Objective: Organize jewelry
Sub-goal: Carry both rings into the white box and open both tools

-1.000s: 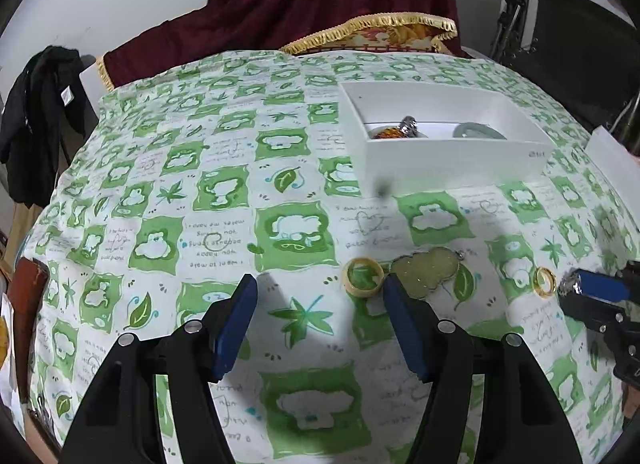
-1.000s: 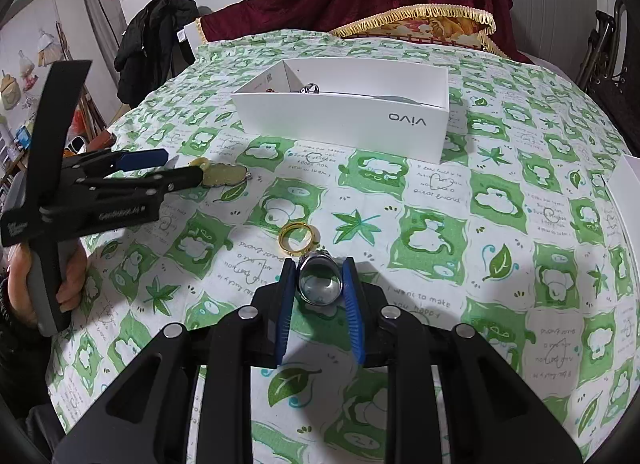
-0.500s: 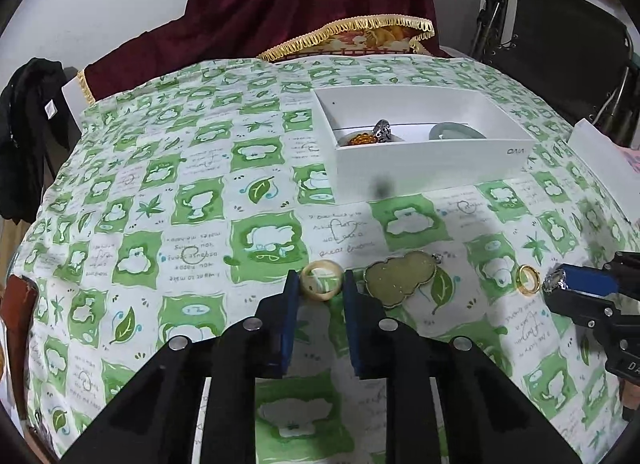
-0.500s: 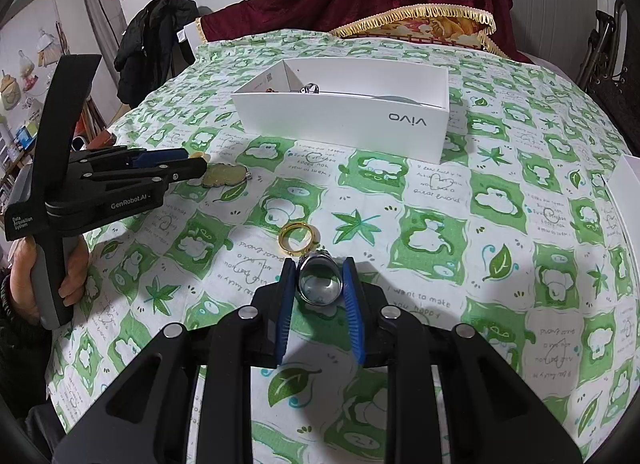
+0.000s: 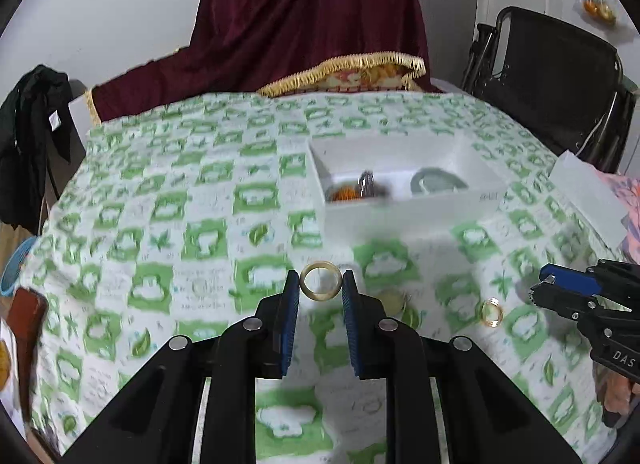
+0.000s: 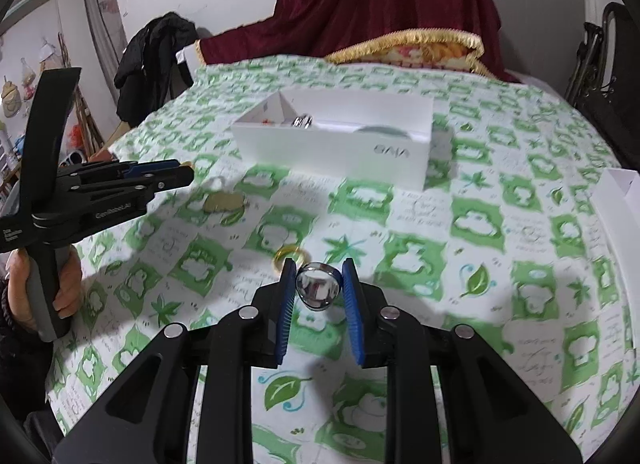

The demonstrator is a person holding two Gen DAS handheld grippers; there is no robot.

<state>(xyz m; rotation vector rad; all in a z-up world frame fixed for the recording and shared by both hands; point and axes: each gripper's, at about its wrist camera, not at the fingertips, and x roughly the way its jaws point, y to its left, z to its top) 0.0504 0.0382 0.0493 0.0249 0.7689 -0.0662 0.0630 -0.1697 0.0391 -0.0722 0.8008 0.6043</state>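
Observation:
My left gripper [image 5: 321, 288] is shut on a pale yellow ring [image 5: 321, 279], lifted off the green-patterned tablecloth [image 5: 160, 223]. My right gripper [image 6: 318, 284] is shut on a shiny silver ring [image 6: 318, 287], held above the cloth. A gold ring [image 5: 491, 312] lies on the cloth in front of the right gripper, seen again as the gold ring [image 6: 290, 254] in the right wrist view. A flat greenish-gold pendant [image 6: 223, 201] lies near the left gripper [image 6: 176, 175]. The open white box [image 5: 404, 207] beyond holds an orange piece, a silver piece and a green bangle [image 5: 438, 183].
A white box lid [image 5: 588, 199] lies at the table's right side. A maroon cloth with gold fringe [image 5: 344, 67] covers something at the far edge. A black chair [image 5: 552, 75] stands at the back right, dark clothing [image 5: 32, 135] hangs at the left.
My left gripper closed around the pale yellow ring and lifted it off the cloth, leaving the pendant behind. The right gripper rose slightly with the silver ring still in it.

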